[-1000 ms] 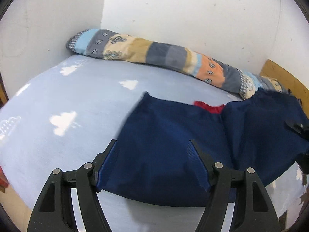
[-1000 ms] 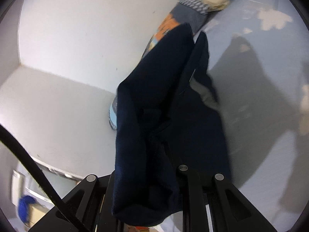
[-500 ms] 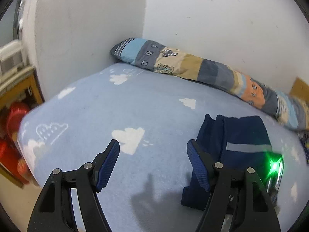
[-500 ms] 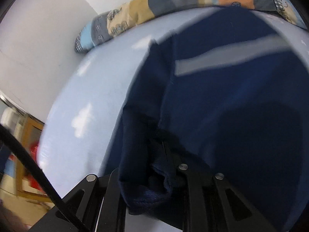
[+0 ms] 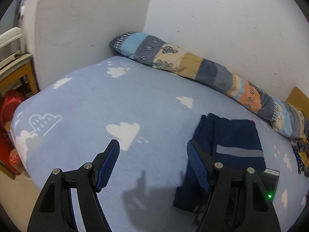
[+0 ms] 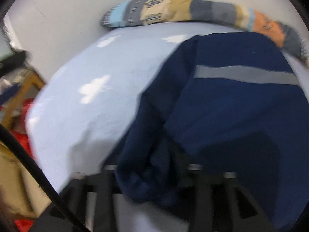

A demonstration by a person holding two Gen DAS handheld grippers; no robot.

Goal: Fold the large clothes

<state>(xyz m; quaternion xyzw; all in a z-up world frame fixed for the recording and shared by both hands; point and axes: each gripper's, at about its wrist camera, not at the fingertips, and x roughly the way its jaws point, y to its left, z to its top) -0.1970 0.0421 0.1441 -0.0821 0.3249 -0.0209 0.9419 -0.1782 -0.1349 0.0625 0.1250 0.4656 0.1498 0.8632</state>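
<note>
The folded blue jacket lies on the bed, off to the right of my left jaws, which are open and empty. My right jaws sit right at its near edge; they have just been opening, and the cloth is loose between them. The jacket's long side runs away from me toward the long pillow, so I think my right hand is nearer for the next fold
</note>
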